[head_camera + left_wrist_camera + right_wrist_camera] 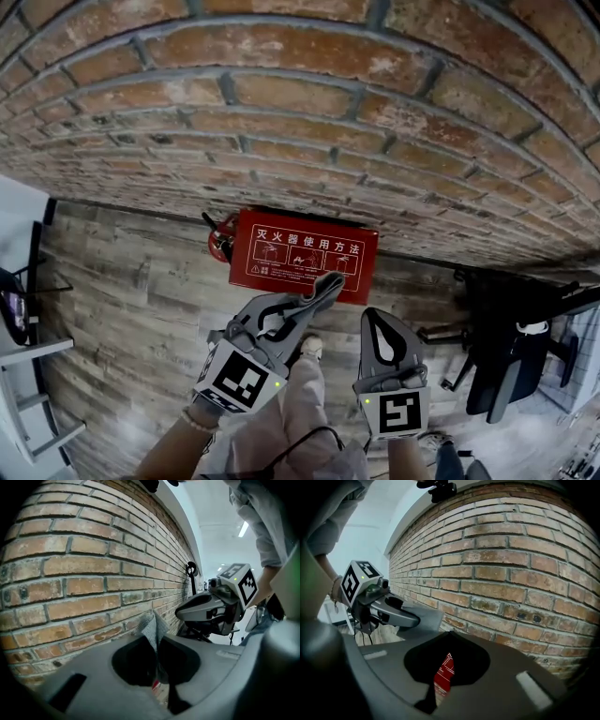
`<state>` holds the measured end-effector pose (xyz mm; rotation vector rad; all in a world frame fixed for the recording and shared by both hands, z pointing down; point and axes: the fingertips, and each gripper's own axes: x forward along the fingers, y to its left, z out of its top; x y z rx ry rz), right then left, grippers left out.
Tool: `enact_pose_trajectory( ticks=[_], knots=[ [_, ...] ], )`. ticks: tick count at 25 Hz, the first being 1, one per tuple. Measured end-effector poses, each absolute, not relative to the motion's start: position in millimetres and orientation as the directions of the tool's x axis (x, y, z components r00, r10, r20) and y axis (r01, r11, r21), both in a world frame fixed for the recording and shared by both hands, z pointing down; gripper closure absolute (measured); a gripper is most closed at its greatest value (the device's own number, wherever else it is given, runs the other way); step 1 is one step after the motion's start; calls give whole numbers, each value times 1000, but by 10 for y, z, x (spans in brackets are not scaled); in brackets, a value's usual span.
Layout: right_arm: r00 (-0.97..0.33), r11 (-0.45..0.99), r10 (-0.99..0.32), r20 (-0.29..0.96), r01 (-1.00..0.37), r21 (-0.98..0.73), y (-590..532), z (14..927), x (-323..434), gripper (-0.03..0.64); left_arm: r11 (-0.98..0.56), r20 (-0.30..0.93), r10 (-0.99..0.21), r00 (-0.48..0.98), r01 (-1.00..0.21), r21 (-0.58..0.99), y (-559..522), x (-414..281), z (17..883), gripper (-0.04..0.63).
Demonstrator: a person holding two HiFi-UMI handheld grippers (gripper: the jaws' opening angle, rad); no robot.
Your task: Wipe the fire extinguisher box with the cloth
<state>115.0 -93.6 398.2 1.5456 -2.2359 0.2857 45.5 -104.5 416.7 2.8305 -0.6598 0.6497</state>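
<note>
A red fire extinguisher box (305, 255) with white print on its top stands on the wooden floor against the brick wall (309, 122). My left gripper (311, 300) is shut on a grey cloth (326, 284), which hangs just over the box's front edge. In the left gripper view the cloth (152, 627) sticks up between the jaws of the left gripper (157, 643), and a sliver of the red box (156, 685) shows below. My right gripper (374, 315) is beside the left one, shut and holding nothing. In the right gripper view the red box (443, 677) shows through the gap below the right gripper (449, 633).
A red extinguisher (220, 239) stands at the box's left end. A black wheeled frame (511, 347) is on the floor to the right. White shelving (19, 319) stands at the left edge. The person's feet (311, 349) are just behind the grippers.
</note>
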Motion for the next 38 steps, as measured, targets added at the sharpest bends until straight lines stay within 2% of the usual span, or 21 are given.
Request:
enact_pose_trajectory(
  ticks=[17,24,32,38],
  knots=[
    [-299,354,-832,466,-935,33,-1071,4479,1455,611,-902,468,-332,819,-421,97,-1546,1337,4901,591],
    [-304,357,-827,473,-934,25,-1127,4598,1577,611,-930,546,-257,797,-358,84,-1677,1689,5342,589],
    [-288,344,-814,505,-939,20,-1105,4820,1727,611,-926,631,-209,747,-359,117,-1773,1900,5736,588],
    [-296,340,-809,508,-940,-7,-1083,4915,1725,611,-945,704,-187,685,-322,62,-1794,1993,5993,588]
  ],
)
